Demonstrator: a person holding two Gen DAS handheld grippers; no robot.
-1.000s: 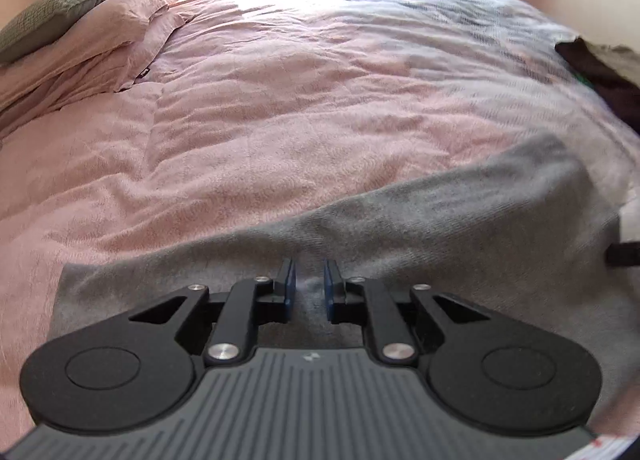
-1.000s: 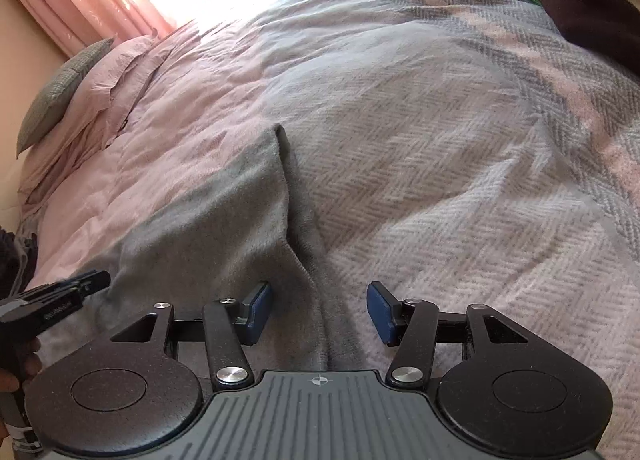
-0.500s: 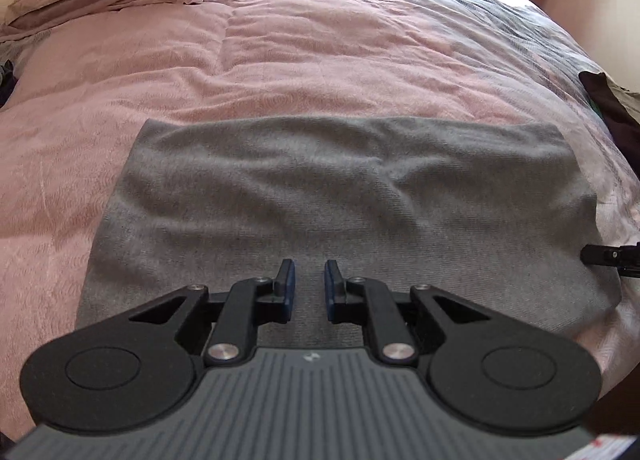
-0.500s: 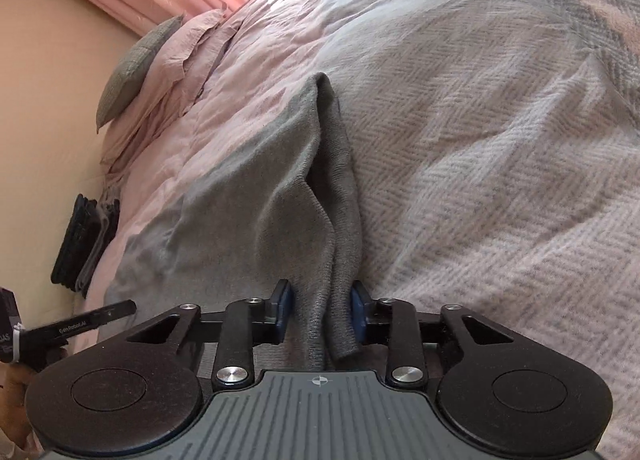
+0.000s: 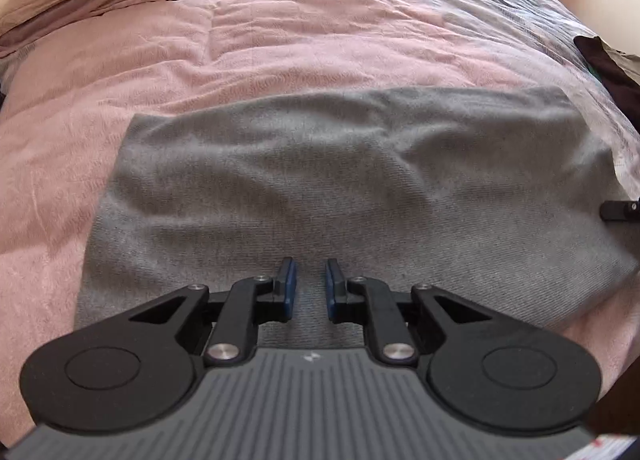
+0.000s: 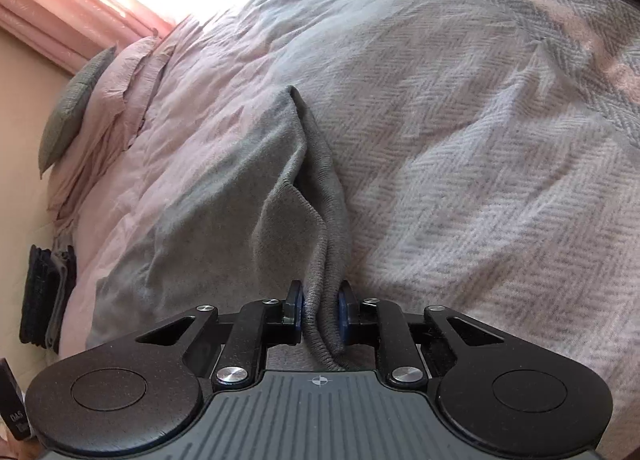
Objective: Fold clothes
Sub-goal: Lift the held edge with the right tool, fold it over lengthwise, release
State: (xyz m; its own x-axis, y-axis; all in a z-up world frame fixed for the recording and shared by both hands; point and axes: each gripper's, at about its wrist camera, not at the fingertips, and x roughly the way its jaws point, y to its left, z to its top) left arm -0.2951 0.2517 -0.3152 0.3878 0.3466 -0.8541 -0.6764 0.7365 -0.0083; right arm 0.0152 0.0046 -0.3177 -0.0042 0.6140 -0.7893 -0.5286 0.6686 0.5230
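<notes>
Knitwear, a grey garment (image 5: 344, 179), lies folded flat on the pink duvet (image 5: 160, 59) at the near side of the bed; soft and limp, it will likely sag wherever unsupported; the right gripper (image 6: 320, 310) pinches its doubled right edge; the left gripper (image 5: 307, 290) hovers above the near hem, fingers slightly parted, holding nothing; corners and hems look like the surest holds.

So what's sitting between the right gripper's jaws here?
The bunched edge of the grey garment, pinched in the right gripper, seen in the right wrist view.
</notes>
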